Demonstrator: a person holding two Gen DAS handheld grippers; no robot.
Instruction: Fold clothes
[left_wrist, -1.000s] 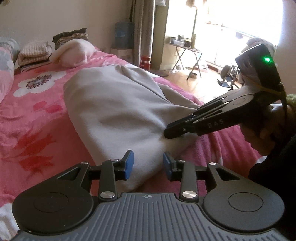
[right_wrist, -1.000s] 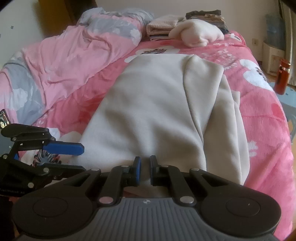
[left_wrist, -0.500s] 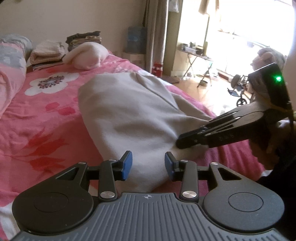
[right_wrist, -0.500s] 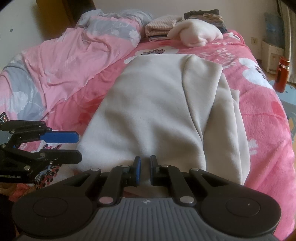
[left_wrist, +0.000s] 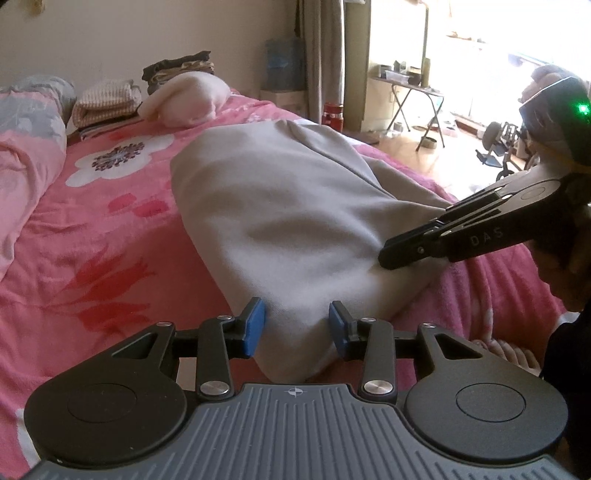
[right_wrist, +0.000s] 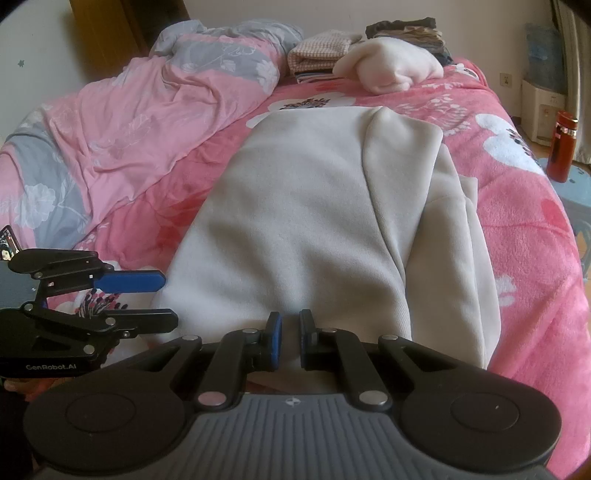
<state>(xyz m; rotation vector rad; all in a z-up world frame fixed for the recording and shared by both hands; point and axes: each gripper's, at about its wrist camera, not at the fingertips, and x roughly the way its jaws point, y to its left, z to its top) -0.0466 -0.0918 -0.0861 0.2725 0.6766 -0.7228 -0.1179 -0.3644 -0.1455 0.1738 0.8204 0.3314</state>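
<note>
I have the long beige fleece garment (right_wrist: 310, 221) lying lengthwise down the middle of the pink flowered blanket (left_wrist: 85, 236), already folded into a narrow strip, its near hem at six o'clock right under my tools and its far end toward twelve o'clock, short of the stack of folded clothes (right_wrist: 325, 51) and the cream bundle (right_wrist: 391, 70) there.

Starting on the left: my left gripper (left_wrist: 296, 326) hangs at the hem's left corner with its blue pads (left_wrist: 253, 328) apart. In the left wrist view the corner sits between them, but I see no pinch on the cloth, so I judge this side is not yet gripped. To do it well I should push the pads further onto the corner so they take every layer, then close.

Moving right: my right gripper (right_wrist: 290, 338) has its jaws nearly together on the hem's edge, and the fabric runs up between the pads, so I read it as clamped on the garment.

Once both corners are held, I judge the good move is to lift them level and together, carry the hem toward twelve o'clock, and lay it square on the far end. The loose fold (right_wrist: 454, 229) along the three o'clock side could slip out, so I should lift slowly.
</note>
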